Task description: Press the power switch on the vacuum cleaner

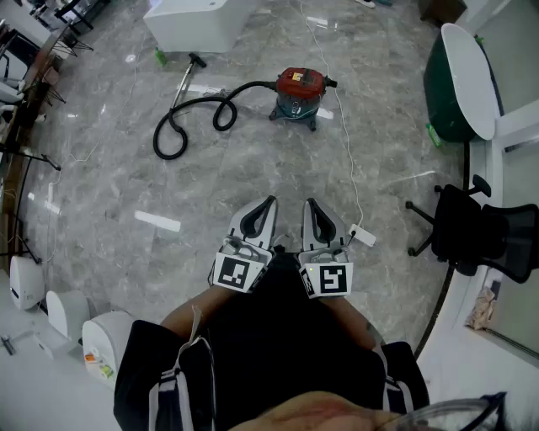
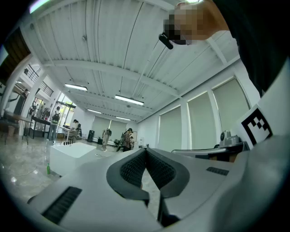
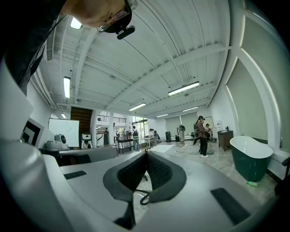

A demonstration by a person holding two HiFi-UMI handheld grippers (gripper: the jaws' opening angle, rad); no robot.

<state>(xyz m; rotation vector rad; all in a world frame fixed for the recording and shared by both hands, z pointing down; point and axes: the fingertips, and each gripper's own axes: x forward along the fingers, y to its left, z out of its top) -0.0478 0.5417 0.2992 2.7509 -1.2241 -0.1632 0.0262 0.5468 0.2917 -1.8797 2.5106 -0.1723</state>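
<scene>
The vacuum cleaner (image 1: 297,93), with a red top and a teal drum, stands on the marble floor far ahead of me. Its black hose (image 1: 181,126) loops away to the left and ends in a metal wand (image 1: 180,84). My left gripper (image 1: 268,204) and right gripper (image 1: 309,205) are held side by side close to my body, well short of the vacuum, and both point towards it. Each one has its jaws shut with nothing between them, as the left gripper view (image 2: 145,151) and the right gripper view (image 3: 146,154) also show. The power switch is too small to make out.
A white cord runs from the vacuum to a power strip (image 1: 363,236) just right of my right gripper. A white block (image 1: 199,22) stands behind the vacuum, a green bathtub (image 1: 459,80) at the far right, a black office chair (image 1: 484,237) at the right. White devices (image 1: 50,303) sit at the lower left.
</scene>
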